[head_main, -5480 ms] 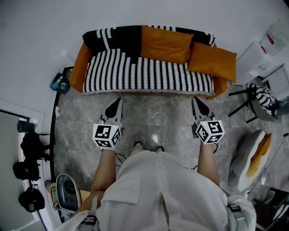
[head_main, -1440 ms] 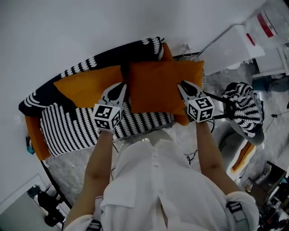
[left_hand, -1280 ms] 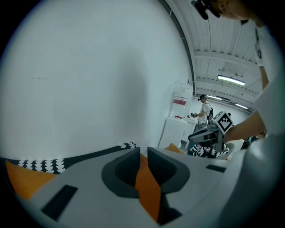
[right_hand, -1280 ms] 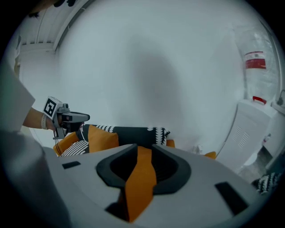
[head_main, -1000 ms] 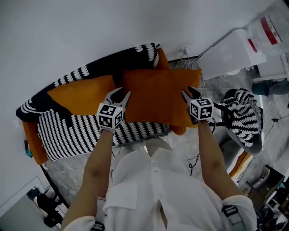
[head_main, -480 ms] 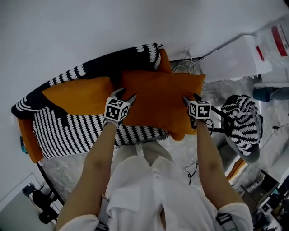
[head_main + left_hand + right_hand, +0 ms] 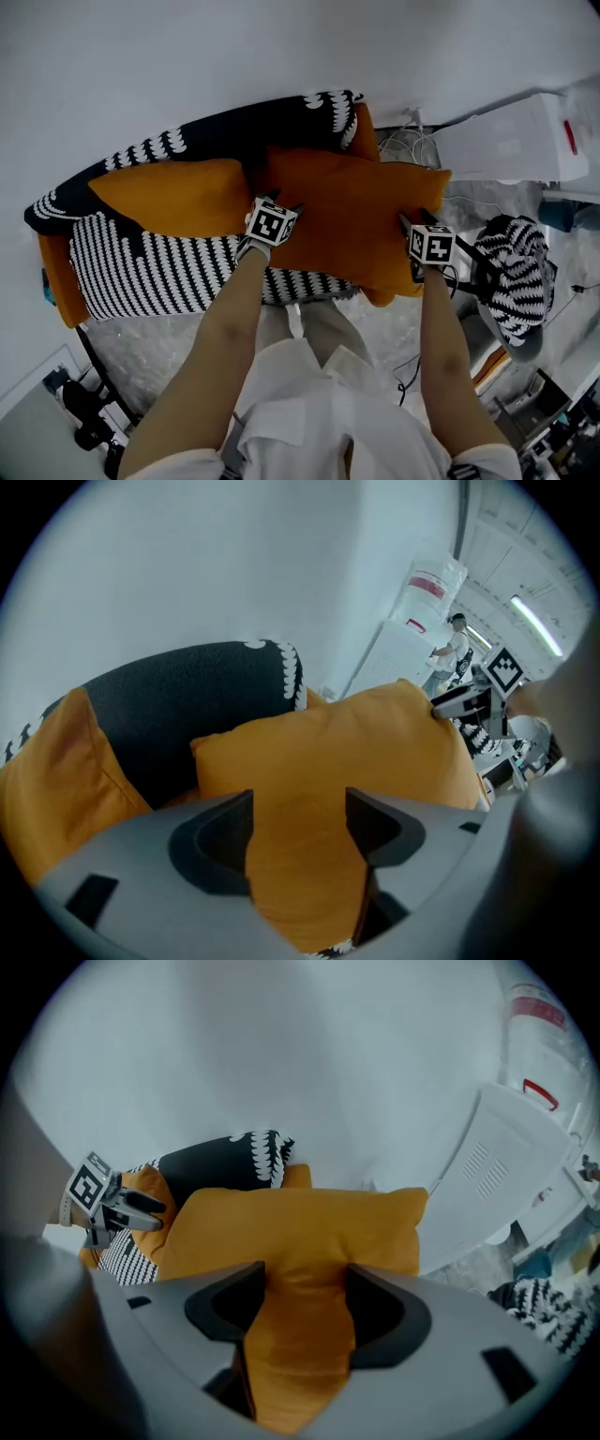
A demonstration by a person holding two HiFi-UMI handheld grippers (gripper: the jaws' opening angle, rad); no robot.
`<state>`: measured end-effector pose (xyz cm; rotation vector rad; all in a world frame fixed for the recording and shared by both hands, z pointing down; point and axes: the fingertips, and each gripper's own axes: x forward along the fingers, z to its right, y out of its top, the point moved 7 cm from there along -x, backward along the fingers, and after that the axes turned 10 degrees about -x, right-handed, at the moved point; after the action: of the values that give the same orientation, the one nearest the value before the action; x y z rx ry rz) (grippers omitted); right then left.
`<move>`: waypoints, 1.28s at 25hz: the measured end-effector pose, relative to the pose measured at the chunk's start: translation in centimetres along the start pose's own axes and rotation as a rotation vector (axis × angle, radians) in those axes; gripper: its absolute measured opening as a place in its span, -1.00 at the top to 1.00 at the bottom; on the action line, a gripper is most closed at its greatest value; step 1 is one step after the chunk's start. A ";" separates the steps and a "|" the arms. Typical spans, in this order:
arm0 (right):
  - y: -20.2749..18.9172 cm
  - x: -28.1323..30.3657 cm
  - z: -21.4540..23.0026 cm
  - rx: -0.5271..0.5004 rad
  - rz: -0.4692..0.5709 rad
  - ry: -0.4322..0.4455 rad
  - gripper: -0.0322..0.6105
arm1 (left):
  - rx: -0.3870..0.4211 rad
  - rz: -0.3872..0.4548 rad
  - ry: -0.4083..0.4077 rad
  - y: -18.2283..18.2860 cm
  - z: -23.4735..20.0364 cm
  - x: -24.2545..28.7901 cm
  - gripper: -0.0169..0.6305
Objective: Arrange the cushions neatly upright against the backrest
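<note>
An orange cushion (image 7: 356, 211) leans against the sofa's black backrest (image 7: 234, 131) at the right end. A second orange cushion (image 7: 169, 195) stands to its left on the striped seat (image 7: 150, 272). My left gripper (image 7: 278, 201) sits at the right cushion's left edge and my right gripper (image 7: 412, 223) at its right edge. In the left gripper view the cushion (image 7: 356, 742) fills the gap of the left gripper (image 7: 298, 808). A fold of the cushion (image 7: 300, 1218) lies inside the right gripper (image 7: 305, 1283). Both pairs of jaws have just been opening and stand wide around the fabric.
A white cabinet (image 7: 506, 141) stands right of the sofa, with cables (image 7: 412, 145) on the floor behind it. A chair draped in striped cloth (image 7: 516, 272) is at the right. The orange armrest (image 7: 54, 281) ends the sofa at the left.
Both grippers have sunk with the right cushion, which has come down onto the sofa against the backrest. Their jaws have spread wider around its edges.
</note>
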<state>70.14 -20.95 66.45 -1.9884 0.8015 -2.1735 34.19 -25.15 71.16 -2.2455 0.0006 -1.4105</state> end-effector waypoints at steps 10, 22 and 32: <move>-0.4 1.4 0.1 0.004 -0.028 0.003 0.07 | -0.033 -0.070 0.029 -0.8 -0.9 4.6 -0.03; 0.1 1.7 -0.7 -0.022 -0.047 0.008 0.42 | -0.028 -0.058 0.081 -0.6 -0.5 5.4 0.13; 0.8 -0.4 -2.3 -0.057 -0.035 -0.049 0.77 | -0.099 0.019 0.185 -0.7 0.4 2.9 0.81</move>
<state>67.78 -20.70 65.74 -2.0891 0.8377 -2.1352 35.73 -25.08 73.73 -2.1780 0.1558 -1.6359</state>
